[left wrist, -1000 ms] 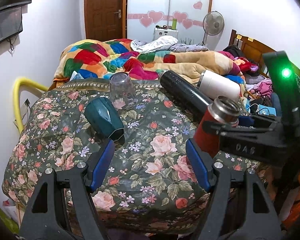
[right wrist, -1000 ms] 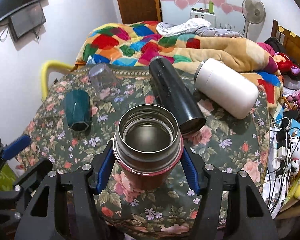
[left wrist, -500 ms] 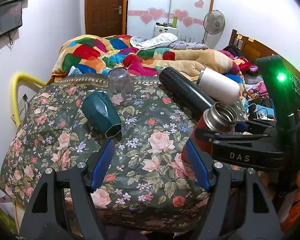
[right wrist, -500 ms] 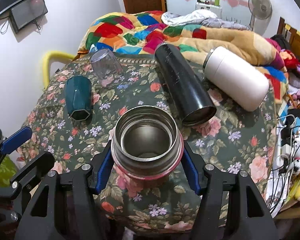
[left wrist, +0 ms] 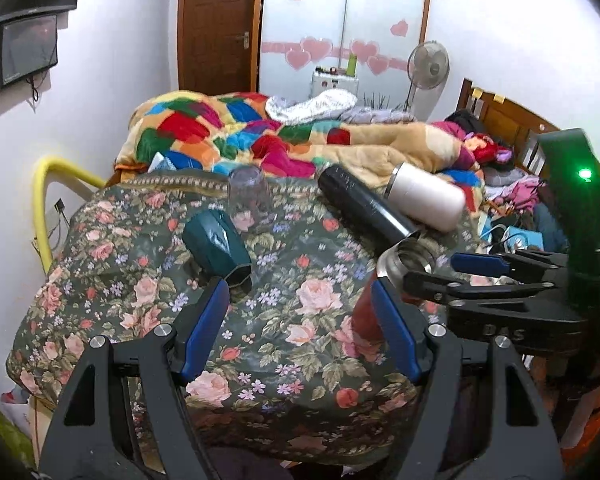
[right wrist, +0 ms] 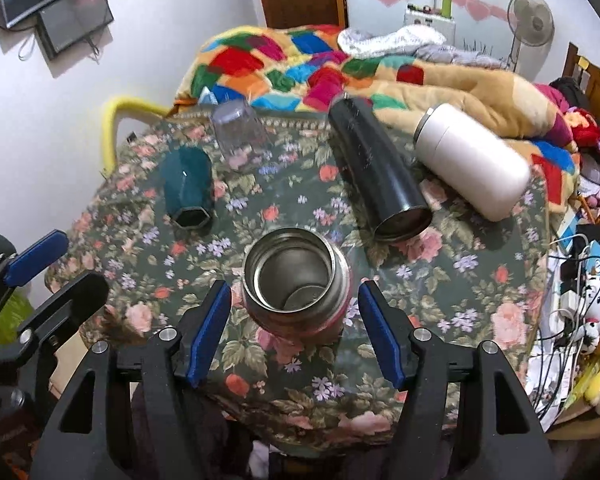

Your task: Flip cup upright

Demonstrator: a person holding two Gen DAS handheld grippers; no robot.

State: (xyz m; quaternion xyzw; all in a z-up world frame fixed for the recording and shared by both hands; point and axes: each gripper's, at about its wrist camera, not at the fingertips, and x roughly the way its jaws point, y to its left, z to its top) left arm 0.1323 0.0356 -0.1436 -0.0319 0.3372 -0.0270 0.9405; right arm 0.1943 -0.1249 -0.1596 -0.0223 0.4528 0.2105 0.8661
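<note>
Floral cloth [right wrist: 440, 300] covers the desk at the foot of a bed, where a red steel cup [right wrist: 298, 282] stands upright near the front edge, mouth open. Jaws of the right gripper [right wrist: 294, 330] sit wide on either side of it, not touching. Left gripper [left wrist: 300, 330] hovers open at the left. Farther back lie a teal cup [right wrist: 187, 190], black flask [right wrist: 376, 176] and white bottle [right wrist: 474, 160]

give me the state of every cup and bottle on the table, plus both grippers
red flask: upright, mouth open, no lid
teal cup: on its side
clear glass: upside down
black flask: on its side, open
white bottle: on its side
right gripper: open, fingers clear of red flask
left gripper: open, empty
</note>
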